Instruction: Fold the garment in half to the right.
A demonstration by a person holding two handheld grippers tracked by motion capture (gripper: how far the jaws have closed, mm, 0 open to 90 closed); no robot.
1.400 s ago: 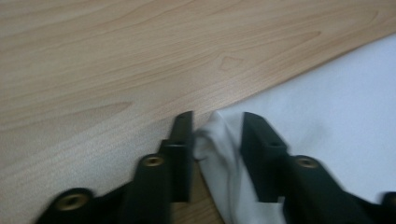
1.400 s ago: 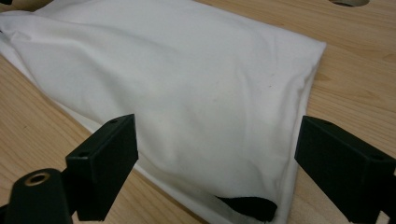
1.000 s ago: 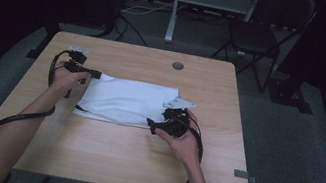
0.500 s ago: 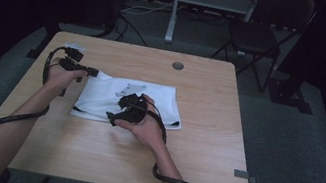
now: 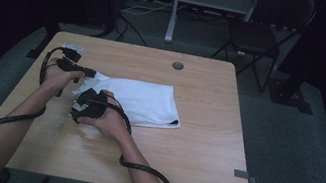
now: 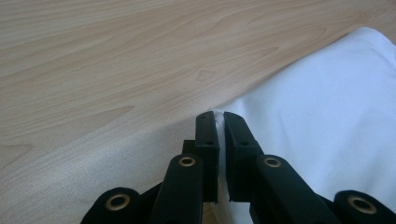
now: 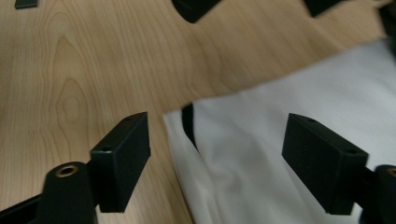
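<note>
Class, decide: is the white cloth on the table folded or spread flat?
Folded: the white cloth lies as a compact rectangle, and stacked layers show at its corner in the right gripper view.

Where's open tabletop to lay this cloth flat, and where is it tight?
Bare wood runs from the white cloth to the table's right edge, and along the near edge. The far strip holds a round grommet. The left side is crowded: left gripper pinches a cloth corner, right gripper close by.

A dark chair (image 5: pixel 261 40) is standing beyond the tabletop (image 5: pixel 201 149), a grey metal stand (image 5: pixel 215 1) is rising beside it, and cables (image 5: pixel 140 9) are lying across the floor (image 5: pixel 303 147).
</note>
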